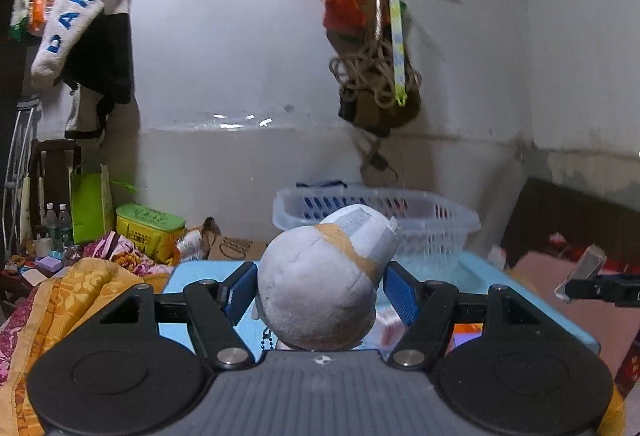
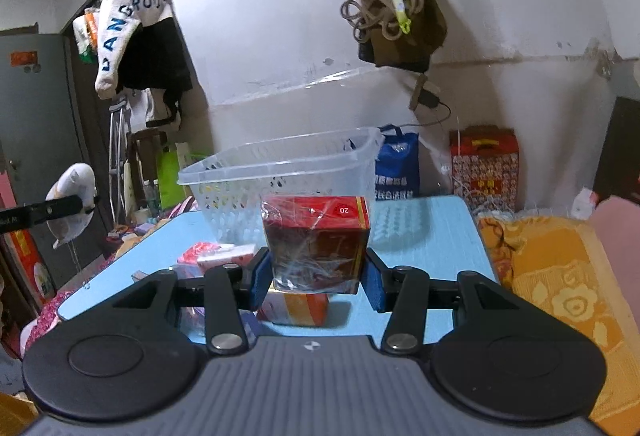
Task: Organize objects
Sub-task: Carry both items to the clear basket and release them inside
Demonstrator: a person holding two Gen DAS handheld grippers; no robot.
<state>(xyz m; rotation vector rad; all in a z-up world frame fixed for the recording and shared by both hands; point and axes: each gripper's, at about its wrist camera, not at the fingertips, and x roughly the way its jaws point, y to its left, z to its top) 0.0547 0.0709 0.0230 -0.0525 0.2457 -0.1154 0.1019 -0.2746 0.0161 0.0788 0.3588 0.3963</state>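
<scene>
My left gripper [image 1: 318, 290] is shut on a grey plush toy [image 1: 320, 276] with an orange band, held above the light blue table [image 1: 192, 276], in front of the clear plastic basket [image 1: 440, 224]. The toy also shows at the left of the right wrist view [image 2: 74, 203]. My right gripper [image 2: 316, 276] is shut on a red box wrapped in cellophane [image 2: 316, 244], held above the table [image 2: 424, 236] in front of the basket [image 2: 288, 171]. Under it lies an orange and white packet [image 2: 296, 308]; a red and white packet [image 2: 216, 254] lies to its left.
Orange flowered bedding [image 2: 560, 284] lies right of the table and on its left [image 1: 80, 288]. A yellow-green box [image 1: 148, 232], bottles and bags stand by the wall. A blue bag [image 2: 396, 167] and red gift box [image 2: 484, 163] stand behind the table. Clothes and rope hang overhead.
</scene>
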